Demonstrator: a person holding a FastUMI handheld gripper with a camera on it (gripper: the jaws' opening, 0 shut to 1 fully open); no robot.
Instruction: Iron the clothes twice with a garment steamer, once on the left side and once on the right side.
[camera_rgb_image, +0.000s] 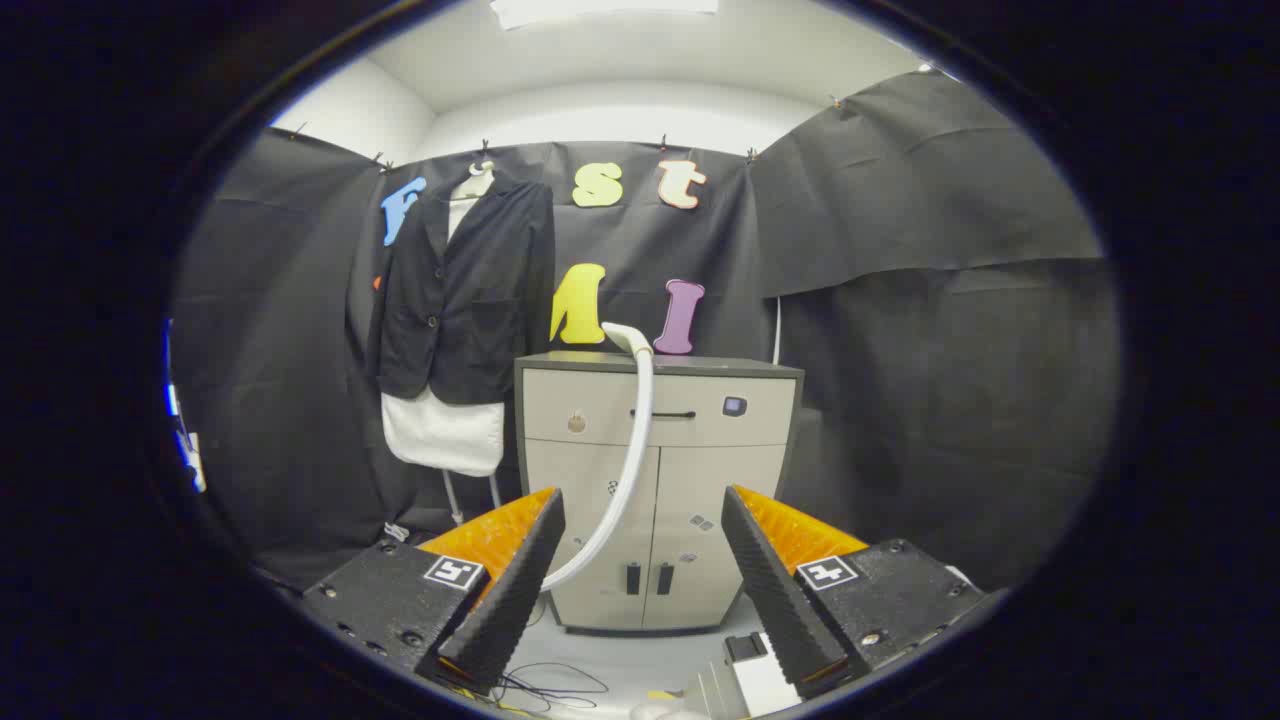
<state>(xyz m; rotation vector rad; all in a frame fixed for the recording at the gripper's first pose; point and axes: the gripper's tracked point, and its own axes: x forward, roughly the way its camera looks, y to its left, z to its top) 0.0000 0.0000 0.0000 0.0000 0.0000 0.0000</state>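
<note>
Now, by labels:
Gripper (643, 500): released, fingers spread wide with nothing between them, held well back from everything on the far side.
Fingers (515, 590): both tips point toward the cabinet; the gap between them frames its doors and the lower hose.
Jacket (465, 290): dark, hanging against the far wall, left of the cabinet and beyond the left finger; its right edge sits just beside the cabinet's left top corner.
White garment (443, 432): under the jacket, its hem showing below the jacket's bottom edge; thin stand legs come down beneath it.
Hanger (478, 180): pale, at the jacket's collar, near the top edge of the cloth wall.
Cabinet (720, 470): beige with a dark top, a drawer above two doors, standing far centre against the wall.
Hose (630, 450): white, curving up from low near the left fingertip, across the cabinet front, over the top edge at the left.
Steamer head: cannot tell where it lies; the hose end bends out of sight on the cabinet top.
Floor (620, 660): pale, with thin dark cables near the fingers; a white and grey object lies near, by the right finger.
Open room: clear air between the fingers and the jacket; the right wall is bare cloth, well apart from the cabinet.
</note>
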